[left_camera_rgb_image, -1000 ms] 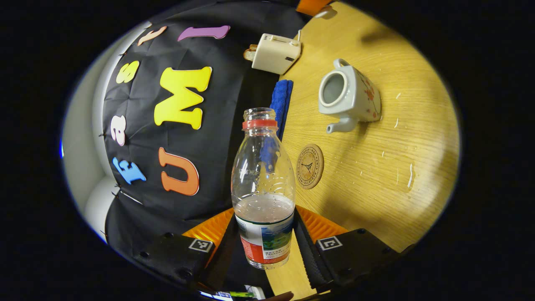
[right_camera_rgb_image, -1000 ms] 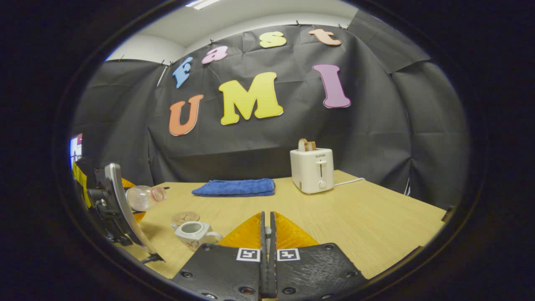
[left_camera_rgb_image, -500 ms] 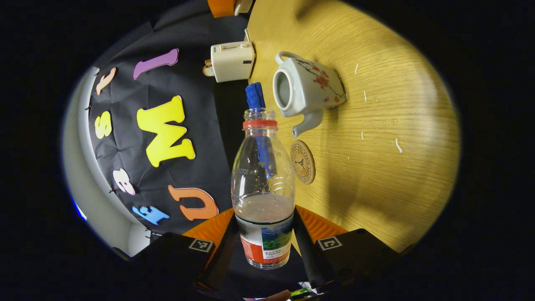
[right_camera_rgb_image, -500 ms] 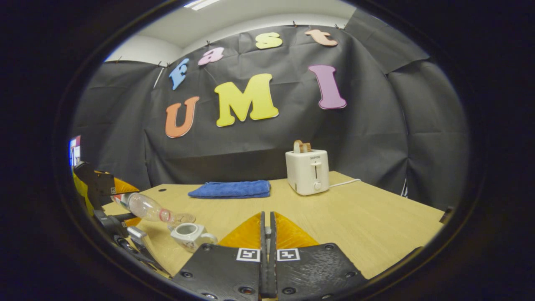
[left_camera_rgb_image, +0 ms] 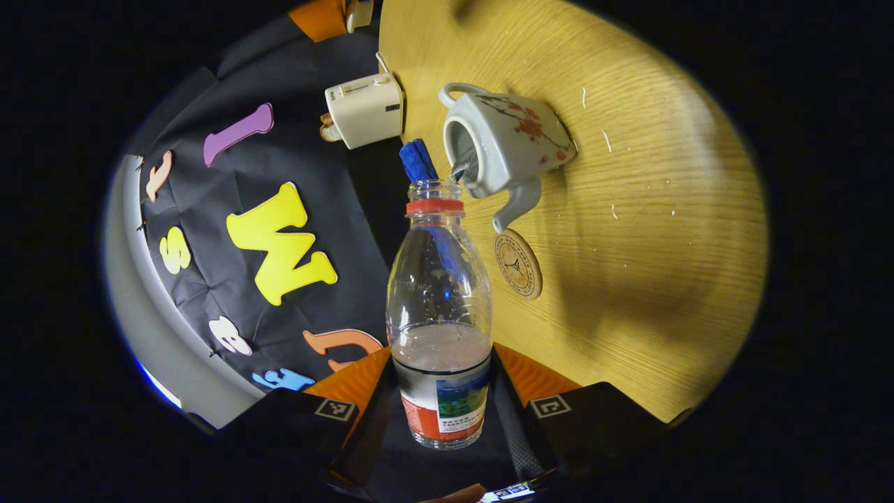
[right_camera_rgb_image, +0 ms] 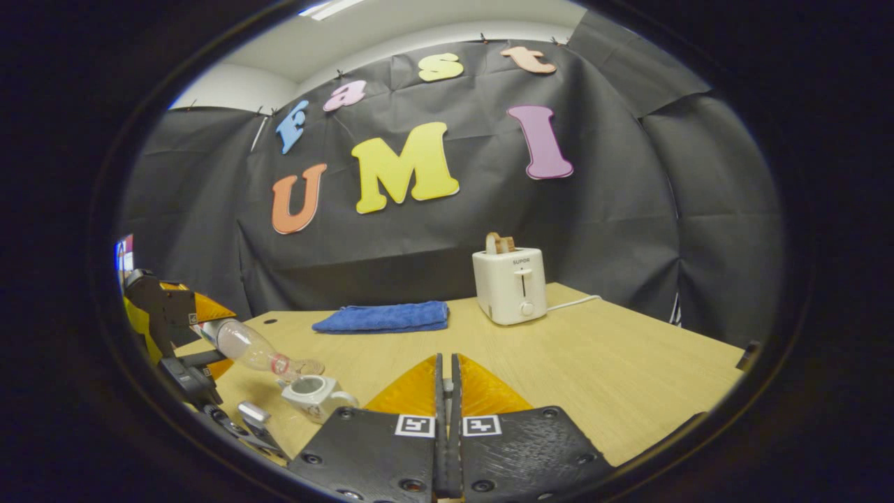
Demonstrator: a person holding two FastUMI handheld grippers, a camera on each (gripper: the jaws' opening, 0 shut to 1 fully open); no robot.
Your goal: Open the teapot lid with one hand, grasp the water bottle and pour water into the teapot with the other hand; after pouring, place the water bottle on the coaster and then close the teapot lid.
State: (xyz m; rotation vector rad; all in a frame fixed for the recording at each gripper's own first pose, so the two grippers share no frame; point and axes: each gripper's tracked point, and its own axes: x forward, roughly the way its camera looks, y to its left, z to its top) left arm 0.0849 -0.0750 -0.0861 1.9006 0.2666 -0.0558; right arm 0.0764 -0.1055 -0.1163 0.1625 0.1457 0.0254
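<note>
Water bottle (left_camera_rgb_image: 440, 314), clamped in left gripper (left_camera_rgb_image: 441, 412) jaws, tips over lidless teapot (left_camera_rgb_image: 499, 143); right gripper (right_camera_rgb_image: 447, 391) jaws apparently clenched.

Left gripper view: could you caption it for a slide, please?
Left gripper tilts the water bottle, pouring into the open teapot.

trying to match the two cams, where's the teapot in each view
Left gripper view: the teapot is upper centre, just past the water bottle mouth, lid off.
Right gripper view: the teapot is lower left, under the tilted bottle's mouth.
Shared landmark: the white toaster at the table's far edge.
</note>
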